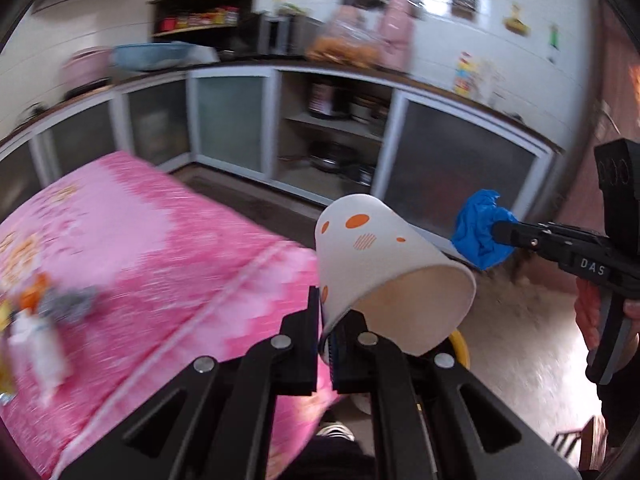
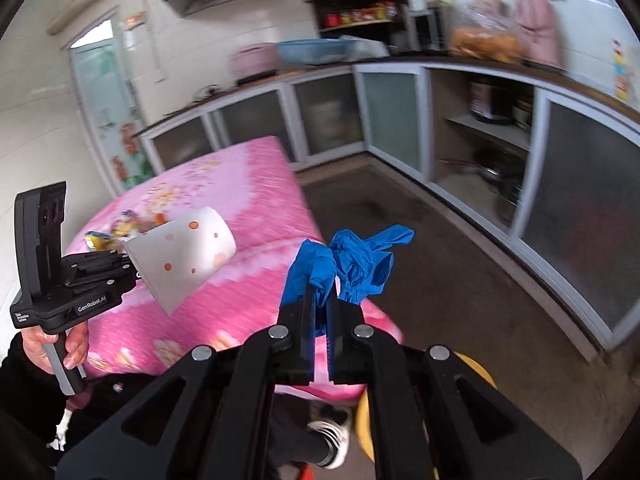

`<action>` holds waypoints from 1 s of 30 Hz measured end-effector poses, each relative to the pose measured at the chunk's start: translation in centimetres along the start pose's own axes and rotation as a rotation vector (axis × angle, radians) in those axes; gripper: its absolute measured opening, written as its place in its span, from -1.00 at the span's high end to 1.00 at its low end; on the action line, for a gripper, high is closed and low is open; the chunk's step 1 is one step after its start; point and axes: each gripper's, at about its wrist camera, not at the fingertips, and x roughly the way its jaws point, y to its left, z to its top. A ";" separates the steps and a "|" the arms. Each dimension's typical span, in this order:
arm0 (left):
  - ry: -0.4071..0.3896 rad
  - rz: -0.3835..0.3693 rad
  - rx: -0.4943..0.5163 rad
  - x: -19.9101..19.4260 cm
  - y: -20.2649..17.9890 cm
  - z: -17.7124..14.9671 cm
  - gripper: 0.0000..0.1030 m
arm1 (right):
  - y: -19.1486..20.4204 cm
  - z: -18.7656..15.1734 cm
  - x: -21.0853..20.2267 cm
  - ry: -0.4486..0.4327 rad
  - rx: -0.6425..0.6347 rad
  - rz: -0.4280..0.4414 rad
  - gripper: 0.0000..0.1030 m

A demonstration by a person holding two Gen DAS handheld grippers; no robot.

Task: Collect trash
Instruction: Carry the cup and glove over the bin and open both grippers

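Observation:
My left gripper (image 1: 326,336) is shut on the rim of a white paper cup (image 1: 384,264) with orange dots, held in the air past the table's corner; the cup also shows in the right wrist view (image 2: 184,256). My right gripper (image 2: 324,312) is shut on a crumpled blue glove (image 2: 352,264), held above the table's near edge; the glove also shows in the left wrist view (image 1: 482,232). More trash lies on the pink tablecloth: blurred wrappers and a grey wad (image 1: 68,304), and yellow and orange wrappers (image 2: 120,232).
The table with the pink cloth (image 1: 160,248) fills the left. A yellow round rim (image 2: 480,368) sits on the floor below my grippers, next to a person's shoe (image 2: 332,436). Kitchen cabinets (image 2: 400,120) line the back and right walls.

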 end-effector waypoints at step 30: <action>0.325 -0.077 0.168 20.8 -13.2 -2.1 -0.39 | -14.9 -13.8 9.0 0.441 0.199 -0.266 0.85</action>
